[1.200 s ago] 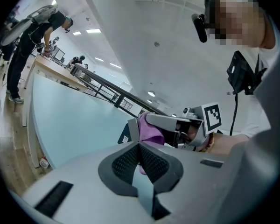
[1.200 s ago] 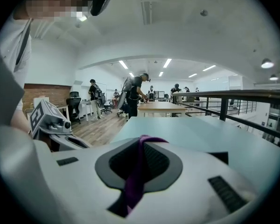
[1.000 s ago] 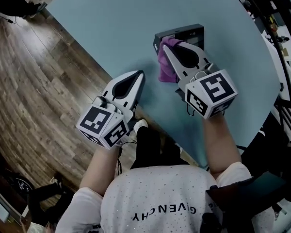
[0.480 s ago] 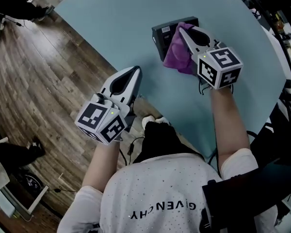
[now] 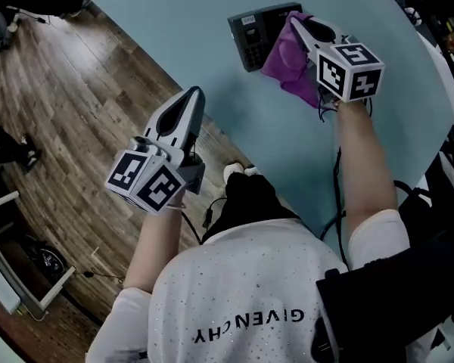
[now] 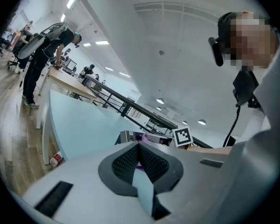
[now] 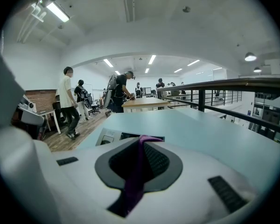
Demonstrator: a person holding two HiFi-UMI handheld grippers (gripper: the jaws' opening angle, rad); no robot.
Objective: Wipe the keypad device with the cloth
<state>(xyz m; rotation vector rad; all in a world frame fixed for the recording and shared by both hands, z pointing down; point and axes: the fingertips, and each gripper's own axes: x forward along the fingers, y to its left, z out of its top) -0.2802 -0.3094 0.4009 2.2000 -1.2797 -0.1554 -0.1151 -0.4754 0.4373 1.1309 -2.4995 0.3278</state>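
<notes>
- Right gripper [image 5: 296, 23], clenched on a purple cloth [image 5: 286, 55], is draping the fabric over the right end of the keypad device [image 5: 250, 30] at the far side of the pale blue table [image 5: 174, 21].
- Lying just ahead of that gripper's tip and to its left, the keypad device is running its long side crosswise to the jaws, so the coming wipe looks likely to call for a leftward sweep across the uncovered face.
- Jaws pressed together on nothing, the left gripper [image 5: 191, 97] is hovering by the table's near edge, well apart from the keypad device. That is leaving the right gripper much the nearer and the one placed to do the work.
- From the right gripper view, the cloth [image 7: 133, 181] is showing as a thin fold pinched between the pads, with the keypad device [image 7: 113, 136] flat on the table [image 7: 191, 125] just beyond, detail the bunched fabric is masking from overhead.
- Looking low across the table [image 6: 79, 125], the left gripper view is catching its own tips [image 6: 138, 143] meeting, with the keypad device [image 6: 127, 136] side-on beyond them.
- No view is settling whether the cloth is pressing on the keypad device or only resting there.
</notes>
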